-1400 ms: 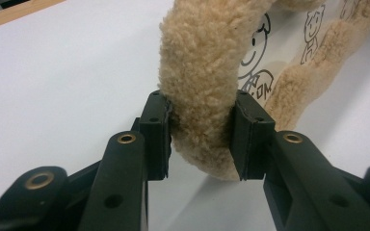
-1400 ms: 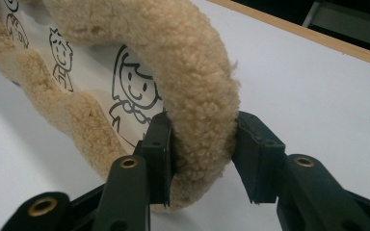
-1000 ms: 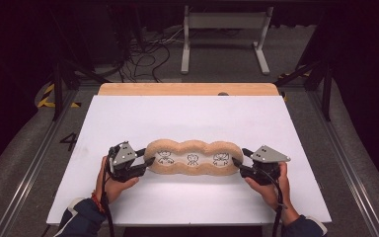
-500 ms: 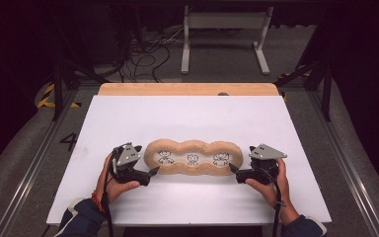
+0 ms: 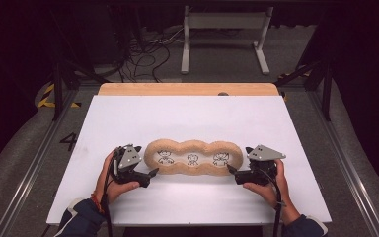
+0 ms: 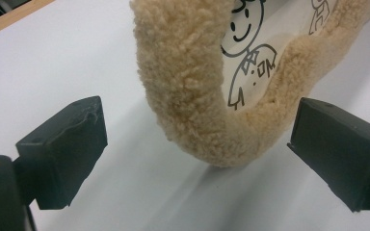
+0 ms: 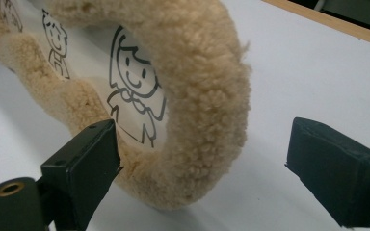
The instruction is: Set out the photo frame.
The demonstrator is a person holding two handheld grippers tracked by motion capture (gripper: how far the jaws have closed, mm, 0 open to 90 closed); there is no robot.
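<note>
Left claw: released, jaws having just opened, straddling the left end of the fleece-rimmed tray, untouched. Tray: on the table, near its front edge, centred. Right claw: likewise released at the right end. Risk: uneven closing may skew the soft rim.

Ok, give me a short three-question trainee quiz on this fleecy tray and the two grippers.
1. True or false: the left gripper is clamped on the fleecy tray.
2. How many cartoon figures are drawn inside the tray?
3. The tray lies on: A) the white board, B) the floor, C) a hand.

Key:
1. False; its jaws have just opened and stand off the rim, like those of the right gripper.
2. Three.
3. A.
</note>
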